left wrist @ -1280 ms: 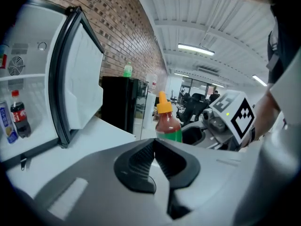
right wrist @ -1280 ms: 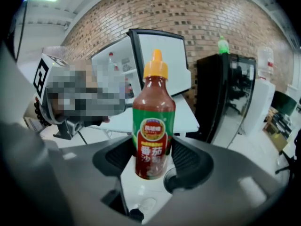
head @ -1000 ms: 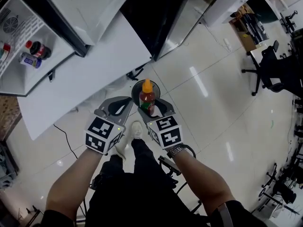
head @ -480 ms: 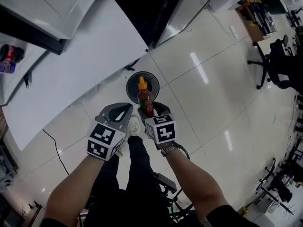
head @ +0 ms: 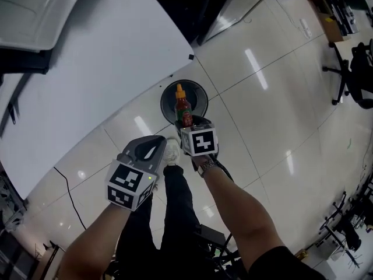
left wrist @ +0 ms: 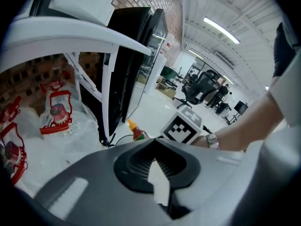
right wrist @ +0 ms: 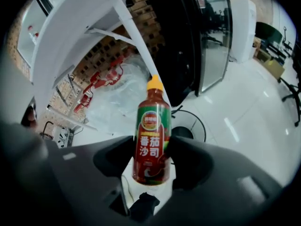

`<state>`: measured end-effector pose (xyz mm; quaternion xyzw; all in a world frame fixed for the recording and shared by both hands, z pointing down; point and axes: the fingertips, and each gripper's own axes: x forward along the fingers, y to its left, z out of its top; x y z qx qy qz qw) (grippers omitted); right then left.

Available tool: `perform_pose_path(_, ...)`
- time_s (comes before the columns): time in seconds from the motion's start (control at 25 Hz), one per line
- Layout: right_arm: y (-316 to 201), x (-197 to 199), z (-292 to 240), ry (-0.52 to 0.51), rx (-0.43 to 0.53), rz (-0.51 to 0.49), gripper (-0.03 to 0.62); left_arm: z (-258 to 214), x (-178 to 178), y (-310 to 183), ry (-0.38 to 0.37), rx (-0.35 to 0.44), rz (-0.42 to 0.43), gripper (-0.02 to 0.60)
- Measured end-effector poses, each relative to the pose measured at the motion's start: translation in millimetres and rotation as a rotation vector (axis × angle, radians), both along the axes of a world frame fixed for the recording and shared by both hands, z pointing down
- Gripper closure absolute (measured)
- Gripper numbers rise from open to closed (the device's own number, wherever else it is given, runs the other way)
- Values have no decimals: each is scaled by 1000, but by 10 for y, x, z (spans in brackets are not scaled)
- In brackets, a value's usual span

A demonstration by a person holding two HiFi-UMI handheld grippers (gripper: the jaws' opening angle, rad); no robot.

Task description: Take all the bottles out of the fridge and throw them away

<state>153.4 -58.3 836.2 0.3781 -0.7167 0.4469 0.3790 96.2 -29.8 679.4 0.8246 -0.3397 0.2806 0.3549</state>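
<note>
A red sauce bottle [head: 183, 109] with an orange cap stands upright between the jaws of my right gripper [head: 185, 122], which is shut on its lower body. The right gripper view shows the bottle [right wrist: 152, 140] with a green and red label, the pads pressing its sides. It hangs over a round dark bin [head: 197, 92] on the floor, whose rim [right wrist: 200, 121] shows just behind the bottle. My left gripper [head: 157, 142] hangs to the left of it, jaws shut on nothing [left wrist: 153, 144]. The left gripper view catches the bottle's top [left wrist: 136, 131].
A large white open door panel [head: 87, 80] fills the upper left; a black cabinet [head: 192, 4] stands behind the bin. Clear plastic bags with red handles [left wrist: 56, 121] lie to the left. Office chairs [head: 355, 69] stand far right. The person's white shoe [head: 171, 150] is near the bin.
Both grippers have come down towards the floor. The bottle has sunk with the right gripper and now sits lower over the bin. The fridge shelves have slid out of the head view.
</note>
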Motion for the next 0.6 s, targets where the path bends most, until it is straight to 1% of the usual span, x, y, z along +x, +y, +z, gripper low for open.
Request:
perform_pose_path(0.2,-37,46,451,44,-37,-6,342,152,-124,-4,-18,-16,-21,578)
perform_pose_path(0.32,-108,74,627,70,-43,21,345,178,-240,-20,-29,-15,-29,578)
perform_pose_path(0.44,-156,40,637,60,-32,31,345,230,-359,-34,-43,-26,-48,578)
perform_pose_path(0.6,-23,48,589,52,-53,23,345,184,-341,-49,-38,-22,-54,577)
